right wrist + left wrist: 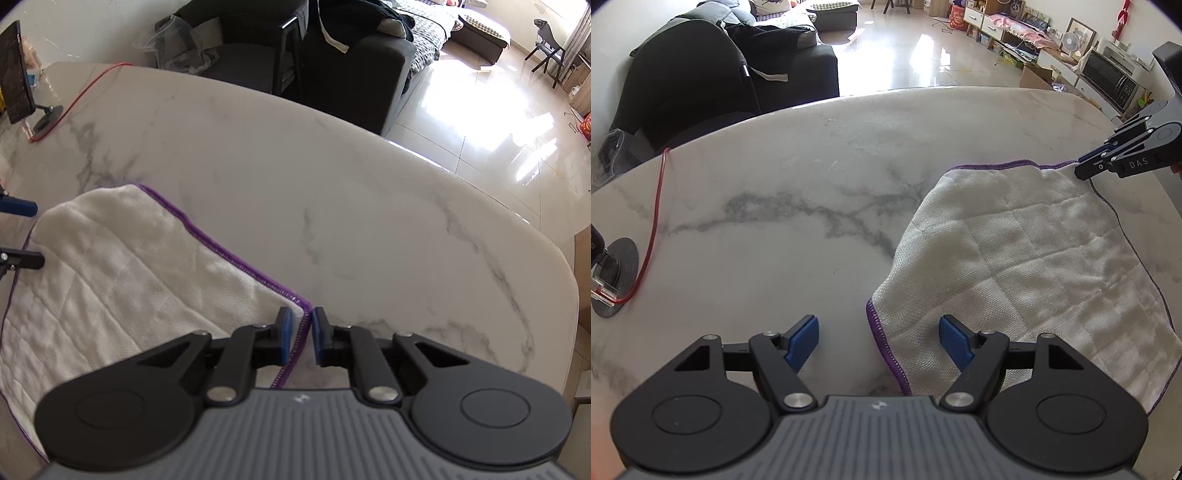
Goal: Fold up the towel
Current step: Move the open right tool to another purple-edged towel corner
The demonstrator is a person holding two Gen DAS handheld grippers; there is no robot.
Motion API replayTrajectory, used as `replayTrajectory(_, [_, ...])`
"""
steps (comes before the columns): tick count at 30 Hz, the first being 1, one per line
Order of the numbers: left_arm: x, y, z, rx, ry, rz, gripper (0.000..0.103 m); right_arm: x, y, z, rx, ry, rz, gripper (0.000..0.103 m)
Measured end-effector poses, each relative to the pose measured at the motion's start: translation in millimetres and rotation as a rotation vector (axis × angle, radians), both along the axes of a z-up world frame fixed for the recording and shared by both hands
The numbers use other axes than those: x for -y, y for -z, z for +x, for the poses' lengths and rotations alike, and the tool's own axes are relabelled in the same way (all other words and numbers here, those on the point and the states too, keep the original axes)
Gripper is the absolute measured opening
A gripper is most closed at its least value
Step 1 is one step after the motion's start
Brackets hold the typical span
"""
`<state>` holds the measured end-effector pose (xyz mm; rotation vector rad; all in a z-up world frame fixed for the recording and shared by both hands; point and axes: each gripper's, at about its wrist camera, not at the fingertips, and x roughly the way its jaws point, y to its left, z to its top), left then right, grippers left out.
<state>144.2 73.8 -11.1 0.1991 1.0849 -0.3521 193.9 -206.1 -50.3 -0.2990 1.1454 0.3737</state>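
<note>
Pinching towel (110, 280) corner: right gripper (303, 334)

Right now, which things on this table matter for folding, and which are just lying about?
For the job:
- towel
- right gripper, nearly closed at the towel's purple-edged corner
- left gripper, open at the near corner

Lying about:
- red cable
- phone stand

Home living room, dark sofa (731, 74), glossy tiled floor (923, 55), microwave (1108, 79) (on low cabinets), marble table (812, 184)
</note>
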Motion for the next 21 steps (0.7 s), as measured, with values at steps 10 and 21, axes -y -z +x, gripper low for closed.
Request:
replayTrajectory(10, [7,-2,12,0.020,-0.018,-0.026,0.068,12,-8,-2,0.013,0.044,0.010,0.036])
replayTrajectory(21, [18,-14,5,0.088,0.005,-0.088,0.012,-6,-29,-14,0.049,0.008,0.070,0.044])
